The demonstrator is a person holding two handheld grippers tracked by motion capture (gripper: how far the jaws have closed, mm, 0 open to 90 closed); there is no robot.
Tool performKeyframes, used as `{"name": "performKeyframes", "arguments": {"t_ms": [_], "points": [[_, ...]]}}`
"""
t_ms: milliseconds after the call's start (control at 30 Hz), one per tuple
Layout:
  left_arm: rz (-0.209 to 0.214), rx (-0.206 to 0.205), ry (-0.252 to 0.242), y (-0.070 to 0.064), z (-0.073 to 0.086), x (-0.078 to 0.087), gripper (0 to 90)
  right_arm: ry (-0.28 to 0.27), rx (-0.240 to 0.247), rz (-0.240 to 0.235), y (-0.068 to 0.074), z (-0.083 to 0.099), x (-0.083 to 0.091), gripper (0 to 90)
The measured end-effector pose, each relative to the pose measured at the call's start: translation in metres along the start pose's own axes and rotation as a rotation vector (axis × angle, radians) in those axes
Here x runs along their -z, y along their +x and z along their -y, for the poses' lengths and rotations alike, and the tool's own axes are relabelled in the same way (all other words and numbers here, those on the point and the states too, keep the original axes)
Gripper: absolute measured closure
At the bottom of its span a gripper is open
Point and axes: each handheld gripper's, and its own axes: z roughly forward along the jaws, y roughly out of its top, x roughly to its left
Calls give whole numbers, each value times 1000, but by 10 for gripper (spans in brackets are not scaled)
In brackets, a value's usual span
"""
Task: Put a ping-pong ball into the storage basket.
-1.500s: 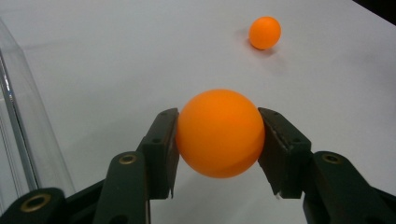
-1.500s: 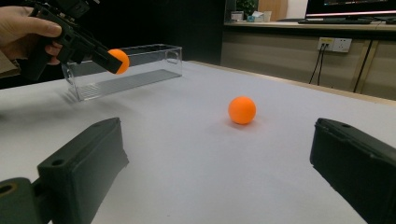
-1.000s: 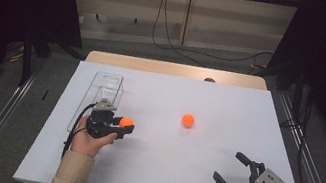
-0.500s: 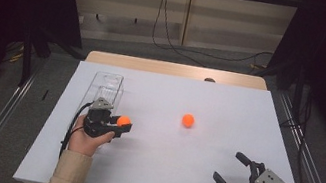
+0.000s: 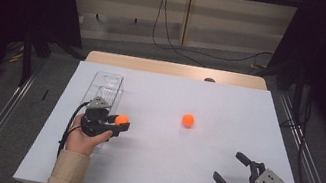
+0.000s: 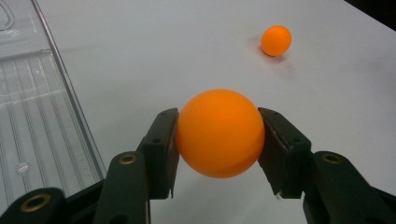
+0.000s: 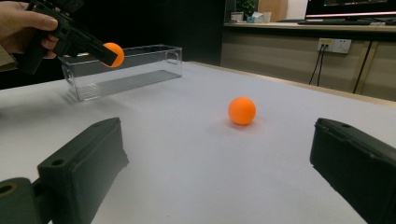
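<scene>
High view gives me the whole white table [image 5: 157, 171], though my left gripper [image 5: 120, 123] is partly covered by its own grey plate and by the hand wrapped round it, so from up there I can barely make out the jaws; I just see an orange ball [image 5: 121, 119] sitting at their tip. The clear plastic box [image 5: 107, 86] is hard to read from above, since its walls almost vanish against the white surface and its near end is hidden behind the gripper and hand.

Left gripper view settles it for me: both black jaws press against the sides of the orange ball [image 6: 220, 133], which is smooth, matte, evenly orange and held off the table. The box [image 6: 32, 116] lies just beside it at that view's left, cut off by the frame edge, with ribbed lines along its floor. I cannot tell whether the ball hangs over the rim or just short of it.

A second orange ball [image 5: 188, 120] rests alone near the middle of the table, well apart from both grippers.

My right gripper [image 5: 230, 171] sits low near the table's front right corner with its jaws spread wide and nothing between them; the second ball [image 7: 242, 110] lies beyond the gap
</scene>
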Motion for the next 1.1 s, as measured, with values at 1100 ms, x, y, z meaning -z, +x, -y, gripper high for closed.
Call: {"name": "performKeyframes", "arguments": {"t_ms": [1100], "points": [[-25, 8, -14, 7, -1, 9, 509, 0, -2, 0, 0, 0, 0, 24]]}}
